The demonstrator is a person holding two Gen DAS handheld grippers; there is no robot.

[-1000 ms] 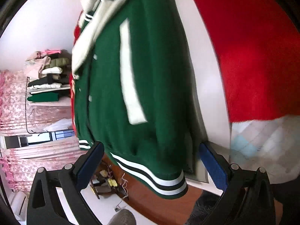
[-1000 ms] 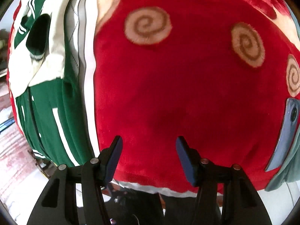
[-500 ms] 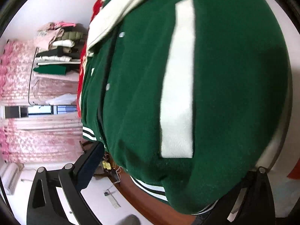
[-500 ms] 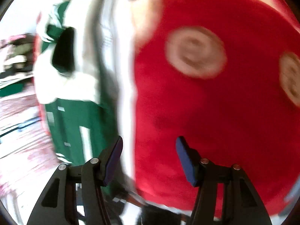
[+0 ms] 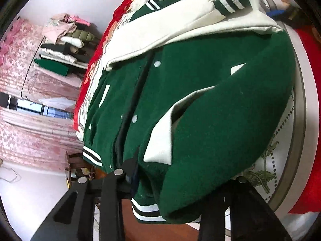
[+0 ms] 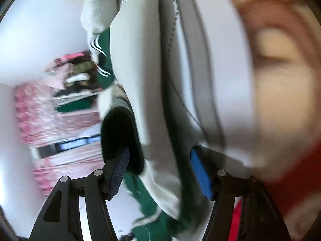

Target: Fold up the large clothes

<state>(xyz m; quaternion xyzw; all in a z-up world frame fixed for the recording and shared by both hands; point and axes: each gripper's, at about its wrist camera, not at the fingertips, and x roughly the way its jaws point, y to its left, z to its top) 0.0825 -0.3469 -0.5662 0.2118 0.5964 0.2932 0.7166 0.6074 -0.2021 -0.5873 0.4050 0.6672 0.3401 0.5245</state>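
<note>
A: Fingers first — our left gripper (image 5: 180, 182) just closed, clamped on the green jacket (image 5: 200, 104) hem, near edge of the bed (image 5: 301, 120). Bunched so we can lift it for a fold, probably.

B: And our right gripper (image 6: 160, 170)?

A: Jaws apart, white sleeve (image 6: 140, 80) between them, not pinched. Blurry; lining up, we'd guess.

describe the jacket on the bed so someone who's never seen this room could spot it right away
Start at the bed, covered by a red blanket and a white leaf-print sheet. The jacket lies on the sheet at the bed's edge. It is dark green with a row of snap buttons, cream sleeves and pocket trims, and striped hem and cuffs; nothing else on the bed is green.
</note>
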